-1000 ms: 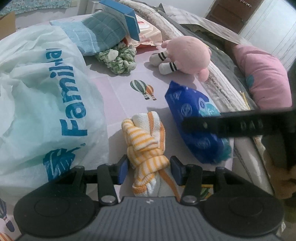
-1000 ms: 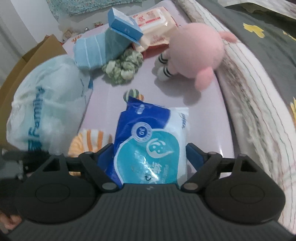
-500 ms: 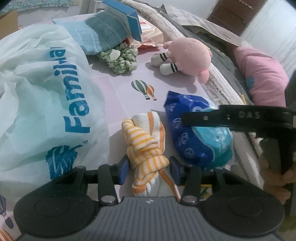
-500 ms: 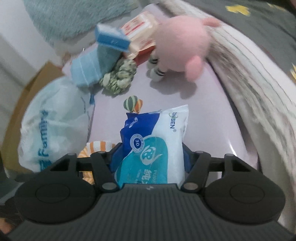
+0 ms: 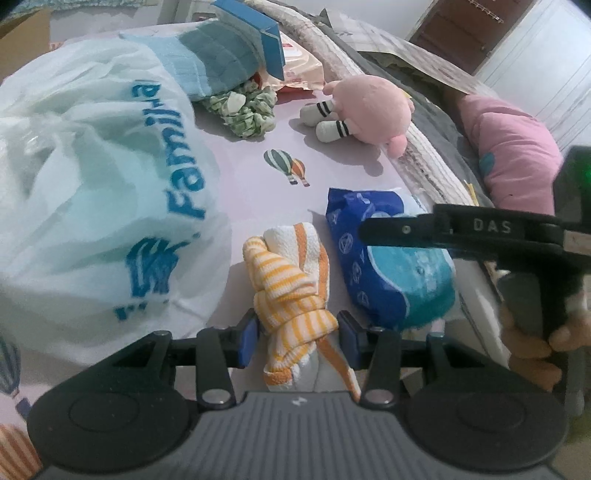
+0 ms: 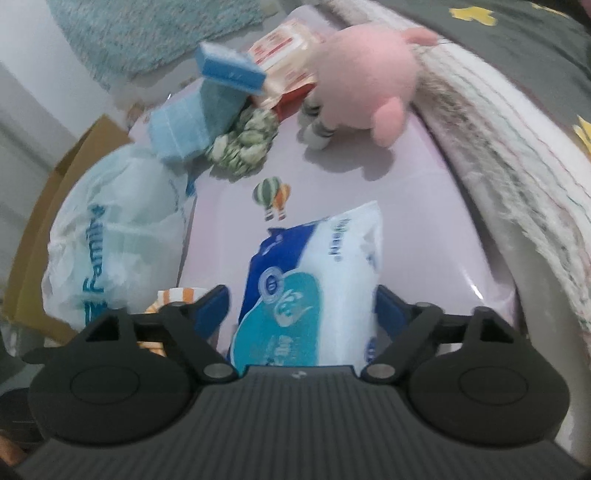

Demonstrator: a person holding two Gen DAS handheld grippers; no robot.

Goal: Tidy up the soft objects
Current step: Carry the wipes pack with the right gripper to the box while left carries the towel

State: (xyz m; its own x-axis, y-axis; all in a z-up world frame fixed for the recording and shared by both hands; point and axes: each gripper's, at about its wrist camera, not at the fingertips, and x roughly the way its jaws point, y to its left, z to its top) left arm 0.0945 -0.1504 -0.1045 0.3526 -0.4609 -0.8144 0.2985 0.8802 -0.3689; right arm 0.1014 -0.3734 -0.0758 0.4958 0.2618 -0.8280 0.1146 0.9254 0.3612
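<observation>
A knotted orange-and-white striped cloth (image 5: 291,291) lies on the lilac sheet (image 5: 258,184), and my left gripper (image 5: 299,334) is shut on its knot, both blue pads against it. To its right a blue and teal wipes pack (image 5: 388,273) lies tilted. The same wipes pack (image 6: 314,280) sits between the jaws of my right gripper (image 6: 299,306), which are opening; the left pad stands clear of it. One of the right gripper's fingers (image 5: 406,230) crosses over the pack in the left wrist view.
A white plastic bag (image 5: 92,184) with blue lettering fills the left. Further back are a pink plush (image 5: 369,107), a green scrunchie (image 5: 243,110), a blue towel (image 5: 210,62), a blue box (image 5: 255,29) and a red-and-white packet (image 5: 299,70). Blankets and a pink pillow (image 5: 517,155) lie right; a cardboard box (image 6: 55,206) stands left.
The right gripper's jaws squeezed the wipes pack, then spread apart again, and the pack tipped to show its teal face. The left gripper has kept its hold on the striped cloth.
</observation>
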